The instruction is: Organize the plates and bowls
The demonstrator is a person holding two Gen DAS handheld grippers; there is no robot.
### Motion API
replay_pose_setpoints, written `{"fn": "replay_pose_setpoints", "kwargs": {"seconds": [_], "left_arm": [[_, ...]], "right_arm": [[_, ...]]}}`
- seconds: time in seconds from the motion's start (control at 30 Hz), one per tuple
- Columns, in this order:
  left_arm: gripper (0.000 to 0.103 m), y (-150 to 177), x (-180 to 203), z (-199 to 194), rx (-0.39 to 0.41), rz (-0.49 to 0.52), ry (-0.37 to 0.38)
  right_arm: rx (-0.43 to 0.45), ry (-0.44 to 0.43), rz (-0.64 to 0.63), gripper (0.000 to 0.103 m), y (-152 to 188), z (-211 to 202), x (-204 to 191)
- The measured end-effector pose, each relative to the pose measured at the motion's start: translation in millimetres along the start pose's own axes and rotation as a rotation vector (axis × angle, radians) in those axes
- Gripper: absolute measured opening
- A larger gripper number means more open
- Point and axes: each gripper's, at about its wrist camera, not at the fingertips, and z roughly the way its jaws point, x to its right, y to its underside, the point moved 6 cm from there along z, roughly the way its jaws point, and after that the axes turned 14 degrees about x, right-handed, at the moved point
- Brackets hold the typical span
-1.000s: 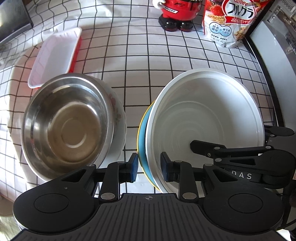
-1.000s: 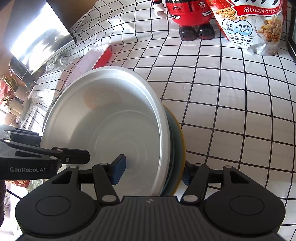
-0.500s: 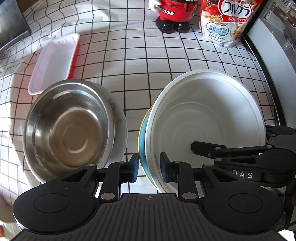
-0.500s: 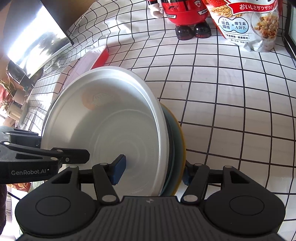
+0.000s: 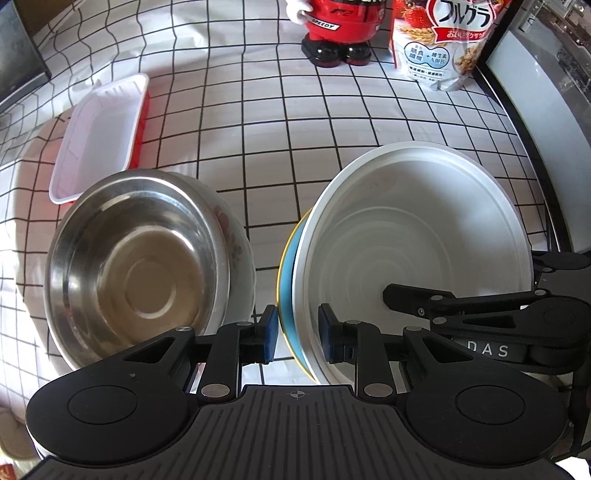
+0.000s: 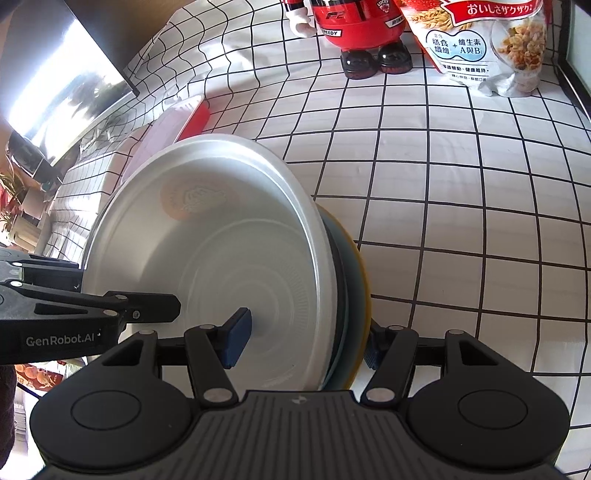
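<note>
Red tray (image 5: 99,136): shallow white-lined plastic, rectangular with rounded corners, far left on the gridded cloth (image 5: 332,155); looks light and a little flexible; not part of the lift.
Steel bowl (image 5: 136,273): polished metal, round, deep, nested in a white flower-printed bowl (image 5: 236,254) just left of the stack. Judged stiff and slick inside; best taken by pinching the rim.
Left gripper (image 5: 293,334): its blue pads straddle the near rim of the stack, one outside against the blue edge, one inside the white dish. The jaws are closing, with a sliver of gap showing at each pad, so the rim sits between them but is not yet pinched.
Stack: a wide white dish (image 5: 413,251) sits on a blue plate with a yellow edge (image 5: 286,269), right of the steel bowl. The white dish is smooth with faint rings; whether it is plastic or enamel I cannot tell.
Handling: rigid, glossy, likely to slip; several rims together are thick, so grip square across them and keep the stack level, or the pieces may slide apart.
Right gripper (image 6: 306,341): half spread across the stack's opposite rim, one pad inside the white dish, the other hidden behind the yellow edge; whether it pinches I cannot tell.
Background: a red toy figure (image 5: 338,33) and cereal bag (image 5: 448,40) stand well apart at the back.
</note>
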Motion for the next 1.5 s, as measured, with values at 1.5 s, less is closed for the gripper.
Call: {"fn": "replay_pose_setpoints", "kwargs": {"seconds": [1.5], "left_arm": [[0.031, -3, -9, 3, 0.117, -0.072, 0.122]], "right_arm": [[0.135, 0.145, -0.107, 0.061, -5, -27, -2]]}}
